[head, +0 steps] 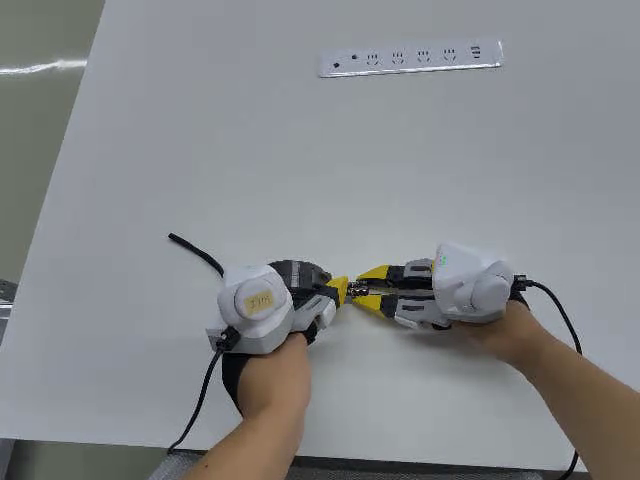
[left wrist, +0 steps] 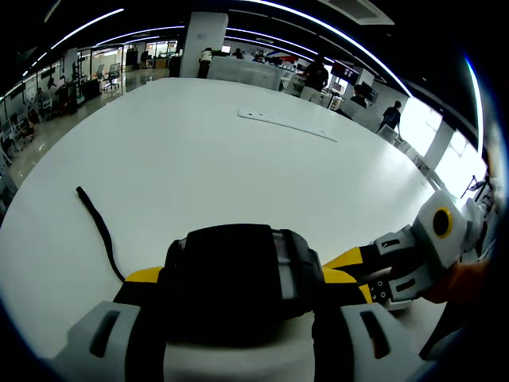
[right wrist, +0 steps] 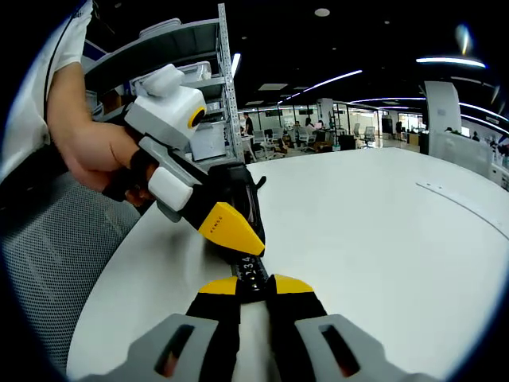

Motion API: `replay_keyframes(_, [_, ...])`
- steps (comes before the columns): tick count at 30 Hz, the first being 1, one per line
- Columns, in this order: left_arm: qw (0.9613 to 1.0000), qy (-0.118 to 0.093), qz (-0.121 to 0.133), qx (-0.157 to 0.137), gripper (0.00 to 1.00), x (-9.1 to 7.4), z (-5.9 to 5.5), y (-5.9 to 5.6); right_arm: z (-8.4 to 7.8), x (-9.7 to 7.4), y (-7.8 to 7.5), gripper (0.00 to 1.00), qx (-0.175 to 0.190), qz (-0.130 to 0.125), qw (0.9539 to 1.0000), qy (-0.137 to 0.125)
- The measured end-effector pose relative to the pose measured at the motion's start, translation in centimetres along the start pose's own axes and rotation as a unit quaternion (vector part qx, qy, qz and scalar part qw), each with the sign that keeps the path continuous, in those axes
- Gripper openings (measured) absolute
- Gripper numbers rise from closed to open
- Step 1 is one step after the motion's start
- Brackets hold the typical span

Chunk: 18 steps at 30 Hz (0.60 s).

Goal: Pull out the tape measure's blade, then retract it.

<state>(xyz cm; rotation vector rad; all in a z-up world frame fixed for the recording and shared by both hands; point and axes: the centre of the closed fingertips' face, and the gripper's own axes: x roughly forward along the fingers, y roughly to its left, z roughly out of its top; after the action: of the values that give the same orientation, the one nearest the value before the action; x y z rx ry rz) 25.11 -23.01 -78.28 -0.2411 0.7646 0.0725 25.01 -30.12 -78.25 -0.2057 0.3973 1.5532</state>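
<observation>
Tape measure, black case: sitting between the yellow fingers of the left gripper, which is clamping it from both sides, near the front edge of the white table. Blade, a short numbered length: running from the case to the right gripper, whose fingers are sitting nearly together, pinching its end. Black cord: lying loose on the table beside the case. Power strip: lying well apart, at the far side.
</observation>
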Motion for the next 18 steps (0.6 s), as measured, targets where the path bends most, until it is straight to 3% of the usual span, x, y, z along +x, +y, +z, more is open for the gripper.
replay_keyframes(18, [0.9999,-0.001,0.000,-0.014,0.72,0.0,0.2,0.1,0.8,2.2,0.5,0.12,-0.016,0.005,0.9999,0.001])
